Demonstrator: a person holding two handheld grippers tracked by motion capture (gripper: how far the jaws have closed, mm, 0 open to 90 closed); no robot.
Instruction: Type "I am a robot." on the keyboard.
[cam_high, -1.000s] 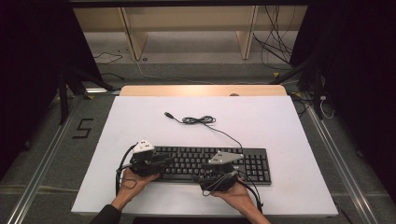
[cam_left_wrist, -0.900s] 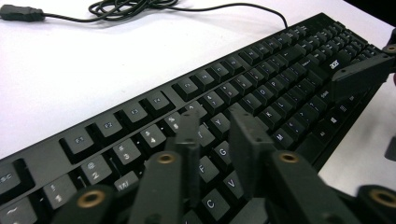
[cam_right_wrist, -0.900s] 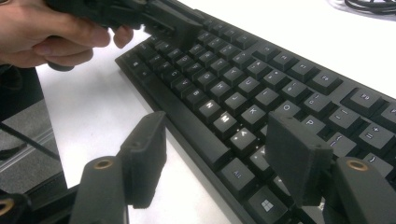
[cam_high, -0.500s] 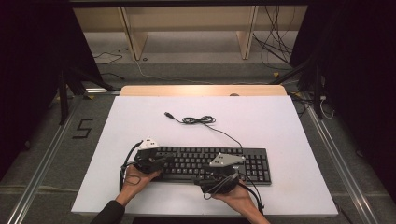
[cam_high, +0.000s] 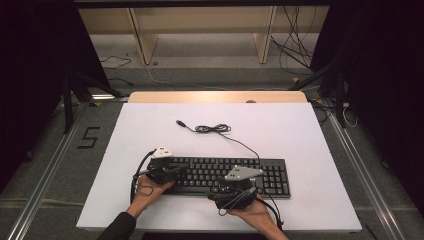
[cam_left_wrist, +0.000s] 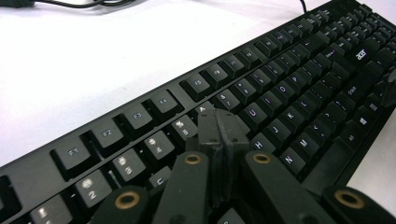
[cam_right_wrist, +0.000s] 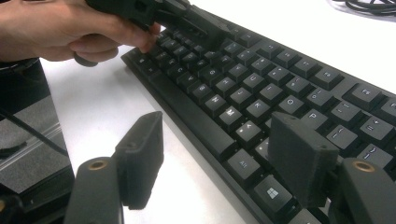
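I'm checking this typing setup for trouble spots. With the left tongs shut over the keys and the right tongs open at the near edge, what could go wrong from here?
1. The shut left tongs have a blunt tip wider than one key, so they may press two neighbouring keys on the keyboard at once.
2. The open right tongs straddle the keyboard's near edge and could nudge or tip it.
3. The loose cable behind could snag if the keyboard slides.

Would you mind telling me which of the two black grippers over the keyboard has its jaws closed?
The left gripper: its jaws meet, tips over the black keyboard's upper key rows. The right gripper stands open above the front edge.
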